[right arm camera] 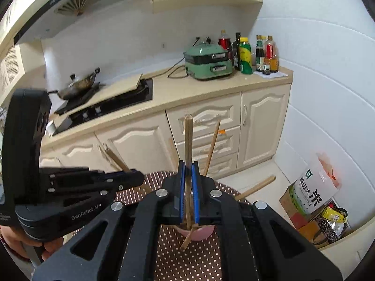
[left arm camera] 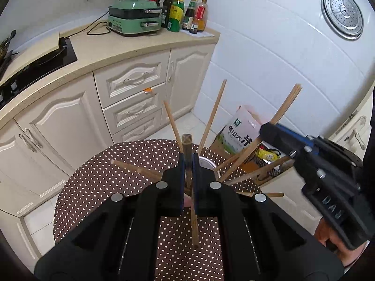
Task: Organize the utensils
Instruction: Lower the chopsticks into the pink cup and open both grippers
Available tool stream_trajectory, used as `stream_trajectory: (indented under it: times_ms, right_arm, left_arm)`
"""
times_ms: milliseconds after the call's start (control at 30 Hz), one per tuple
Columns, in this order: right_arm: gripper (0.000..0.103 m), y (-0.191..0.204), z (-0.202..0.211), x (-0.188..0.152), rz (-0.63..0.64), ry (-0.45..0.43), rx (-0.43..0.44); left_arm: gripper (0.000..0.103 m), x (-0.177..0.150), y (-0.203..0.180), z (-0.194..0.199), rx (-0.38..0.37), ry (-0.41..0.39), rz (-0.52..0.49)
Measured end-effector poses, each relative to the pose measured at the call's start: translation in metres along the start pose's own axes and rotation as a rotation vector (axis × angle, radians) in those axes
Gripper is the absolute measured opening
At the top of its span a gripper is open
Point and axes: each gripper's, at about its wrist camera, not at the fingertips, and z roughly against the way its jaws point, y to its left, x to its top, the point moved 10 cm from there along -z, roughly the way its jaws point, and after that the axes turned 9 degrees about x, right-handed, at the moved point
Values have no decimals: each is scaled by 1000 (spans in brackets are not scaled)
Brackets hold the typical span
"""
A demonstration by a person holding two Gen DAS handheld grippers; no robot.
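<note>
Over our polka-dot table point(left arm camera: 98, 187), chopsticks still fan loose around the holder point(left arm camera: 206, 162) at twelve o'clock; left gripper point(left arm camera: 189, 164) and right gripper point(right arm camera: 189, 182) each clamp one chopstick, unplaced.

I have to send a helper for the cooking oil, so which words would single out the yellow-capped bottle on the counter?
Start at the beige kitchen counter and find the mint-green electric cooker at its far right end. Just right of it stands a row of bottles. The yellow-capped bottle is the green one with a yellow label; its neighbours are dark or red.
</note>
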Motion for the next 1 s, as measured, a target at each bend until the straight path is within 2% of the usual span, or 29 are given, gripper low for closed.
stream_trajectory:
  times_ms: [333, 567, 633, 700, 767, 800, 900, 1000]
  right_arm:
    - [5, 3, -21, -37, -13, 118, 2]
    - [6, 4, -15, -37, -59, 110, 10]
    - [10, 5, -10, -37, -70, 102, 13]
    - [22, 5, -6, -36, -75, 95, 14]
    - [28, 8, 2, -34, -84, 79, 16]
    - [29, 10, 4, -34, -87, 73, 18]
    - [33, 15, 14, -31, -84, 53, 16]
    - [36, 22, 27, -29, -86, 30, 15]
  left_arm:
    - [6, -11, -3, -4, 6, 29, -21]
    - [7, -12, 3, 2, 8, 38, 1]
    - [7, -12, 4, 7, 12, 33, -2]
    - [7, -11, 6, 13, 22, 23, -2]
    - [7, -10, 9, 21, 28, 13, 8]
    - [11, -10, 10, 24, 29, 8, 12]
    - [58, -10, 17, 41, 58, -36, 24]
    - [58, -12, 21, 62, 77, -77, 26]
